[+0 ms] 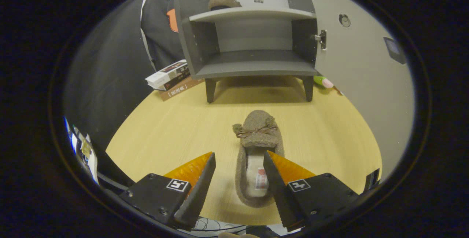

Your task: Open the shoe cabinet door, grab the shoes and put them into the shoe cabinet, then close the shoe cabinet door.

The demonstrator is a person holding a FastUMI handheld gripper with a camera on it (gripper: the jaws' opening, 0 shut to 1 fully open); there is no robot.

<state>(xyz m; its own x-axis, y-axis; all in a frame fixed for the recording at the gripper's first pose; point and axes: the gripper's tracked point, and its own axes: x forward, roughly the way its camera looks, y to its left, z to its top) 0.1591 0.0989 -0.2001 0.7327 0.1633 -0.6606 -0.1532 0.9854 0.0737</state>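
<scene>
A brown felt slipper (256, 135) with a small bow lies on the wooden table, toe pointing toward the cabinet. My gripper (239, 161) is open, its two orange-backed fingers straddling the slipper's heel opening, the right finger (273, 179) over the slipper's right rim. Nothing is gripped. The grey shoe cabinet (253, 67) stands beyond on short legs, its door (362, 62) swung open to the right. A second brown slipper (223, 1) rests on the cabinet's upper shelf; the lower shelf is bare.
A stack of books (170, 78) lies left of the cabinet. A pink and green toy (324, 82) peeks out behind the cabinet's right leg. The light wooden table (165, 131) spreads around the slipper.
</scene>
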